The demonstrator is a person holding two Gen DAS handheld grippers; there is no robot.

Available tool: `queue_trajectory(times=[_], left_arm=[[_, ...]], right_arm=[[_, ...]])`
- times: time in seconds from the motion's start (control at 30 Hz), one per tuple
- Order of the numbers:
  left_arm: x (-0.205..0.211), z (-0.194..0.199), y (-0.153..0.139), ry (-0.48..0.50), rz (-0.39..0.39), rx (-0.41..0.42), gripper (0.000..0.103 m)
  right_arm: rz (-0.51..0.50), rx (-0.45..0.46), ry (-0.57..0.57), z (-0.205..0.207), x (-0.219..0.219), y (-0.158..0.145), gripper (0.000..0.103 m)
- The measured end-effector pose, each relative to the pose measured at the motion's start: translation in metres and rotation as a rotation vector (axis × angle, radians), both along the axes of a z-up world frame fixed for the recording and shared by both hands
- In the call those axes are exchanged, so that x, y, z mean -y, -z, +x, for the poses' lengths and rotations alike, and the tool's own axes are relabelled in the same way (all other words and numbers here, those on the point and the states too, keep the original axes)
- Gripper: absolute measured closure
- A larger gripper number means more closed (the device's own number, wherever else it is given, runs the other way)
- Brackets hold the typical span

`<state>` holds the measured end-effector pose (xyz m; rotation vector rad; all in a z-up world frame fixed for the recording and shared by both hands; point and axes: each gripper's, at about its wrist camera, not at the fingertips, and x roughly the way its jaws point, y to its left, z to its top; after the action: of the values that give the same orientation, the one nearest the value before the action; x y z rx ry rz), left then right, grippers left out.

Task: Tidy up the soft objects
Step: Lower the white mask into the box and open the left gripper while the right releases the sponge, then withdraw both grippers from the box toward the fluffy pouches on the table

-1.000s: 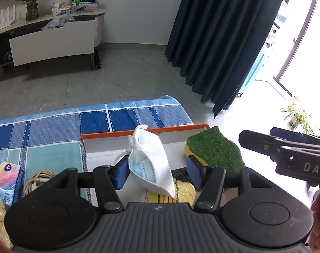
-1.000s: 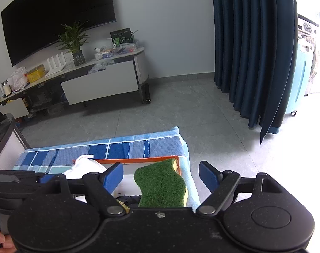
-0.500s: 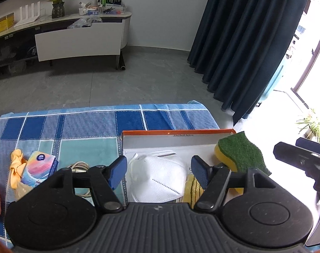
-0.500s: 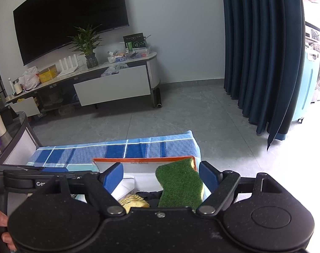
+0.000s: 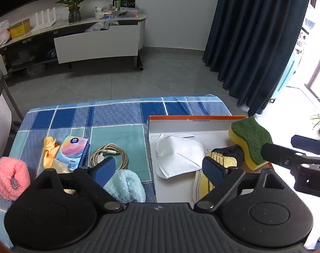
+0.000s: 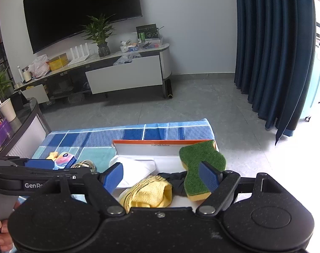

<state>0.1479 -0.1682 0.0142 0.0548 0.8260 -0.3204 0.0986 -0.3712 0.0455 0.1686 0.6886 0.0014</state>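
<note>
Left gripper [image 5: 157, 169] jaws just opened wide, empty, white face mask [image 5: 178, 155] lying in orange-rimmed box [image 5: 193, 118], right gripper [image 6: 162, 177] spread open, holding nothing

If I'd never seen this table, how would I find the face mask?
Find the orange-rimmed box at the right end of the blue checked tablecloth. The mask lies flat on the box's white floor, at its left side. It is the only white, folded thing there; its neighbours are a yellow cloth and a green-topped sponge.

Home living room: wall television [image 6: 82, 10], media console [image 6: 109, 71], floor-length curtains [image 6: 271, 48].
</note>
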Motion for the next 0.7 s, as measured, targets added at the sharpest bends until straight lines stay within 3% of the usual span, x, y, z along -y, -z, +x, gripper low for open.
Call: queue_trajectory(times=[0.23,0.7], left_arm=[[-0.019,-0.014,-0.003,-0.053,0.006,0.022,0.001],[-0.058,-0.031,0.0,-0.135,0.009,0.004,0.0]], right_arm=[[0.002,-0.012,-0.025,-0.009,-0.018,0.002,0.01],[0.008,-0.045,-0.082,-0.017,-0.055,0.009,0.01]])
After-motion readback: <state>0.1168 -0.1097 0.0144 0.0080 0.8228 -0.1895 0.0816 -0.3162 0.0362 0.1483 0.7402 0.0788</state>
